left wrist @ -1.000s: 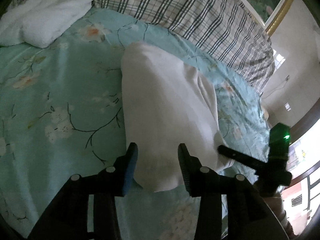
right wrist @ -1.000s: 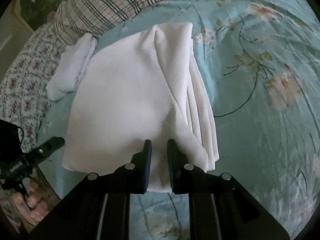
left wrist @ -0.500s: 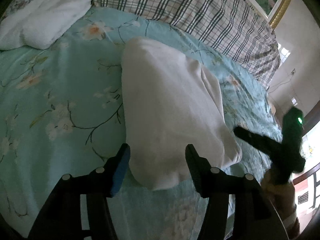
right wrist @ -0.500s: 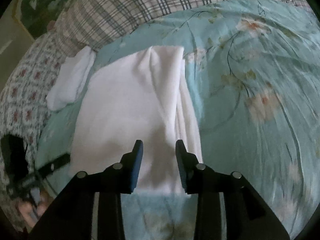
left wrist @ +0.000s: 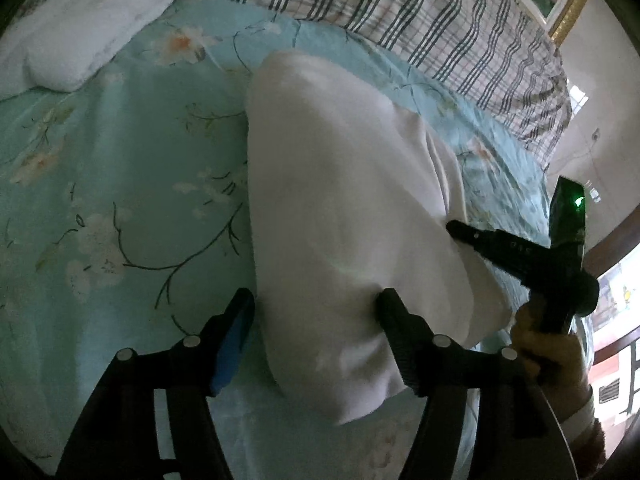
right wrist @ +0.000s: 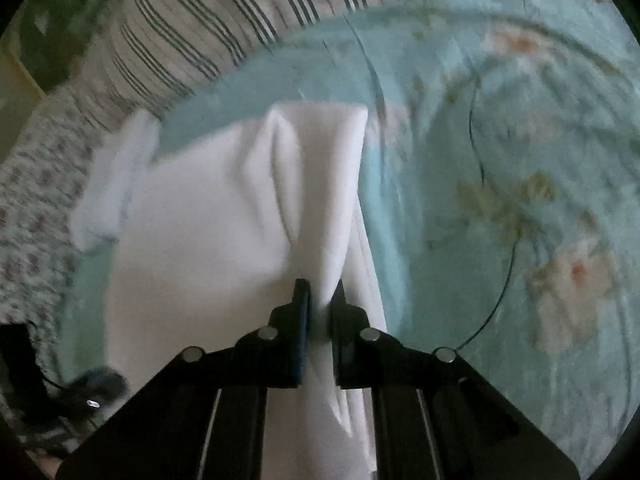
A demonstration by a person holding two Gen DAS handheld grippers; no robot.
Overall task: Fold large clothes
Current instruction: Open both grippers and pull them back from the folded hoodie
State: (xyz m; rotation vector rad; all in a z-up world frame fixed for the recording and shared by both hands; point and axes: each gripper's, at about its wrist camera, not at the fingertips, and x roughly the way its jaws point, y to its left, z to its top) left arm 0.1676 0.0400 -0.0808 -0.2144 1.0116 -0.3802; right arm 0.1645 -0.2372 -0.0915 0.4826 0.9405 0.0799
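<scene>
White cloth (left wrist: 344, 216), folded into a thick, layered bundle, is lying on the teal floral sheet (left wrist: 120, 184) near the middle of the bed, its long axis running from the grippers toward the plaid quilt (left wrist: 400, 12) beyond it. Right gripper (right wrist: 319, 292) is pinching a raised fold of the cloth (right wrist: 224, 220) at the near edge; its jaws are standing almost together with white fabric bunched between them, and a ridge is rising from the pinch toward the far end of the bundle. In the left wrist view the right gripper (left wrist: 460, 228) is reaching in from the right, tips against the cloth's right edge, with the holding hand (left wrist: 548, 344) below it. Left gripper (left wrist: 316, 300) is spread wide, jaws well apart; its right finger (left wrist: 394, 320) is overlapping the near end of the bundle, its left finger (left wrist: 236, 320) is just beside the cloth's left edge over the sheet, and nothing is being clamped. A second white bundle (left wrist: 84, 28) is resting at the far left, well apart from the cloth, beside the quilt. The right wrist view is blurred, so finer detail cannot be told.
</scene>
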